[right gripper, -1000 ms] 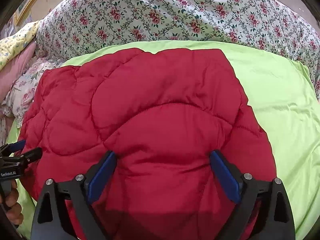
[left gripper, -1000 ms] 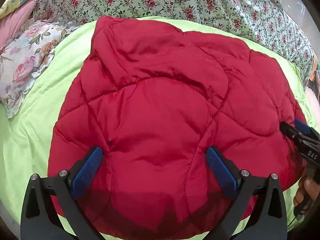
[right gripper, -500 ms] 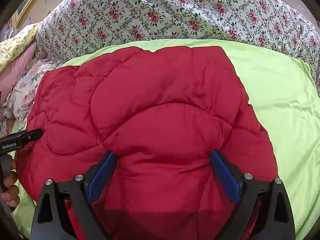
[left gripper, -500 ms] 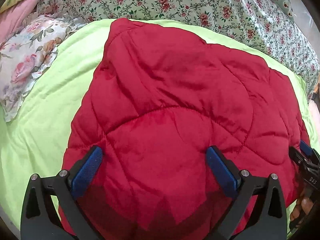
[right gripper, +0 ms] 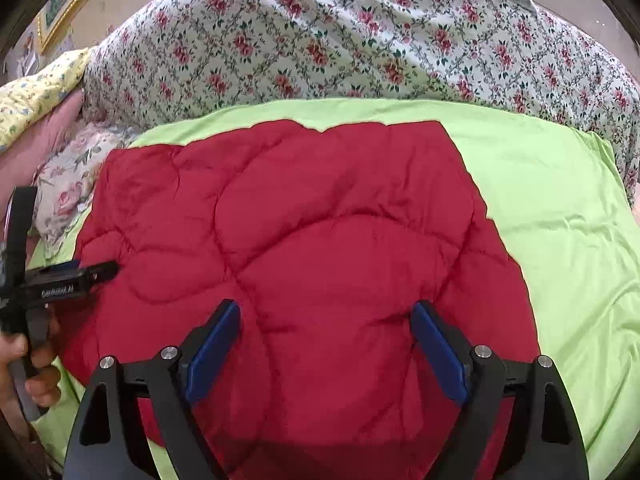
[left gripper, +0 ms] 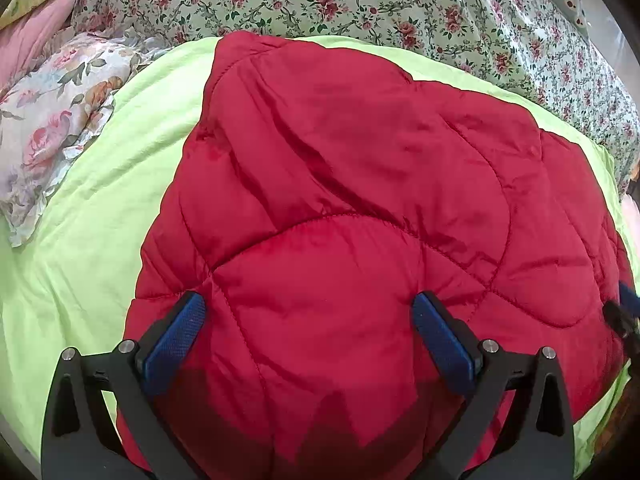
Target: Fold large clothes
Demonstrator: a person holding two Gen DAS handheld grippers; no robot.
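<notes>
A red quilted padded garment (left gripper: 352, 208) lies spread in a bulky folded pile on a lime-green sheet (left gripper: 80, 240); it also shows in the right wrist view (right gripper: 312, 232). My left gripper (left gripper: 306, 316) is open and empty, its blue pads over the garment's near left part. My right gripper (right gripper: 326, 320) is open and empty over the near right part. The left gripper also shows at the left edge of the right wrist view (right gripper: 80, 276), and the right gripper's tip shows at the right edge of the left wrist view (left gripper: 622, 312).
A rose-patterned floral quilt (right gripper: 320, 40) covers the far side of the bed. A floral pillow (left gripper: 48, 120) and a pink pillow (left gripper: 28, 36) lie at the left. Green sheet lies bare to the right of the garment (right gripper: 560, 220).
Both grippers have drawn back and risen a little, still open. The left view has shifted so that more green sheet shows at the left. The garment lies as before.
</notes>
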